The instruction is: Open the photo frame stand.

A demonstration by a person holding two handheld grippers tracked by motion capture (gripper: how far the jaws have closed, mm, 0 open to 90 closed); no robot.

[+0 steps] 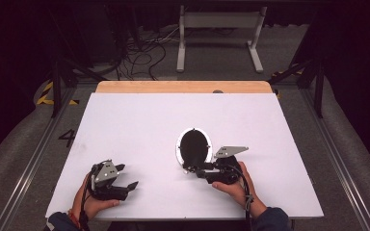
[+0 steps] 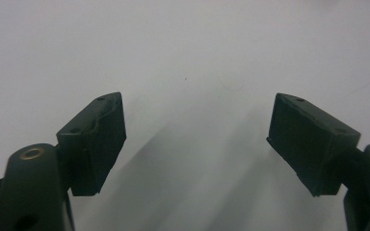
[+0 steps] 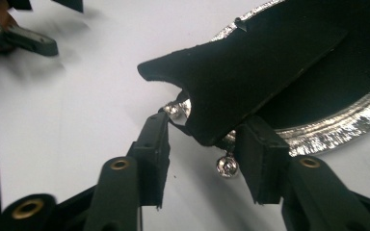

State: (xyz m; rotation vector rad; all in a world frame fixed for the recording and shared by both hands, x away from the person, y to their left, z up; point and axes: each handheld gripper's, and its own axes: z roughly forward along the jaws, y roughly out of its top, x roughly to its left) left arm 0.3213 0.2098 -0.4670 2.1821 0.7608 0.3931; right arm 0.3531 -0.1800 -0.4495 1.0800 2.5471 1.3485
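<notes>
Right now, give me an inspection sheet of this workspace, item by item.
Surface: white table top with a wooden strip along its far edge; bare where nothing lies on it.
Job's things: black oval piece with a silvery rim, right of centre; a small silver ball dangles from it.
Clutter: nothing seen.
Grippers: left gripper jaws open, nothing between them, near the front left. Right gripper at the oval piece's near edge, jaws open on either side of its black flap, no pad visibly pressing.
Cables: one trails from the right gripper along the forearm; a tangle lies on the floor behind the table.
Surroundings: grey floor, white frame stand, dark backdrop.
</notes>
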